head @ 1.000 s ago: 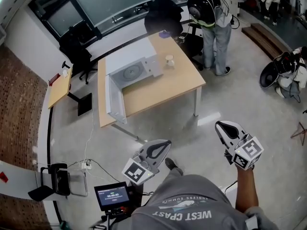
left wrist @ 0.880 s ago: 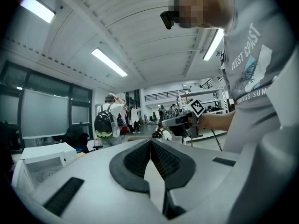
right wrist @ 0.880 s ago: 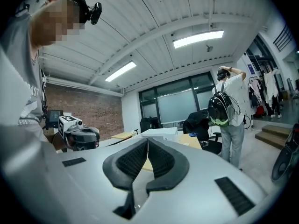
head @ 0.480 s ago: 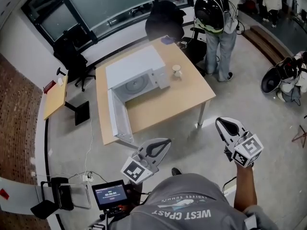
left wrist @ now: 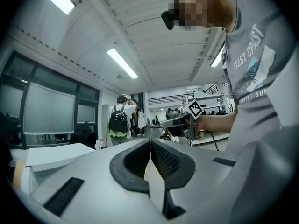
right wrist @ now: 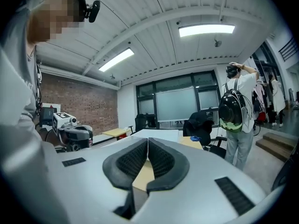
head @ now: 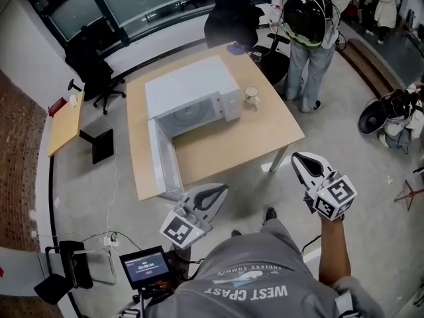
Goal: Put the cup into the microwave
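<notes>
Where the head view looks down toward 12 o'clock, one wooden surface carries one white microwave, its door swung wide open toward 7 o'clock. Two hand-held grippers are held out over the floor, short of the surface's 6 o'clock edge and apart from everything on it. The left hand-held gripper sits at 6 o'clock of the view and points toward 1 o'clock, about level; its own view shows the jaws pressed together with nothing between them. The right hand-held gripper, at 4 o'clock on a bare outstretched forearm, points toward 11 o'clock, jaws likewise closed and empty. One cup stands upright on the surface just beside the microwave, at its 3 o'clock side.
</notes>
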A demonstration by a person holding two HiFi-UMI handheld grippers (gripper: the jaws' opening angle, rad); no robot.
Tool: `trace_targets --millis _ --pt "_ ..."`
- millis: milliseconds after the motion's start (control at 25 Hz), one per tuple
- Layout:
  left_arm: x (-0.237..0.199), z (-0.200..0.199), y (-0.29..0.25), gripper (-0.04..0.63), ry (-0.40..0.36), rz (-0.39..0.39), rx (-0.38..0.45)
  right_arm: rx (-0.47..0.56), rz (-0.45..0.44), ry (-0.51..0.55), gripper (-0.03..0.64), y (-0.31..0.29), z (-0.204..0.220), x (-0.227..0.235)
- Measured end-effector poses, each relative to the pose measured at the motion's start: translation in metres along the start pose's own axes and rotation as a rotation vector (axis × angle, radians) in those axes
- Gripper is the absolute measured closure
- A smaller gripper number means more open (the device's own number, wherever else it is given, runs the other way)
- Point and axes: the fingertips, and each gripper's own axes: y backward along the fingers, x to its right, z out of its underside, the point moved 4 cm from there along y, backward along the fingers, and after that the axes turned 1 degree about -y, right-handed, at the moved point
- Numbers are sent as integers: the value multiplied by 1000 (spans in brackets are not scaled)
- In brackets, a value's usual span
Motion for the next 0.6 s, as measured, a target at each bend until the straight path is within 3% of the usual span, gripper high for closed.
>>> trace_targets --millis 280,600 --pt "-46 14 -6 574 33 -75 -28 -44 -23 4 598 -76 8 49" --pt "-115 14 -42 574 58 -155 -85 -120 -3 2 597 -187 33 151"
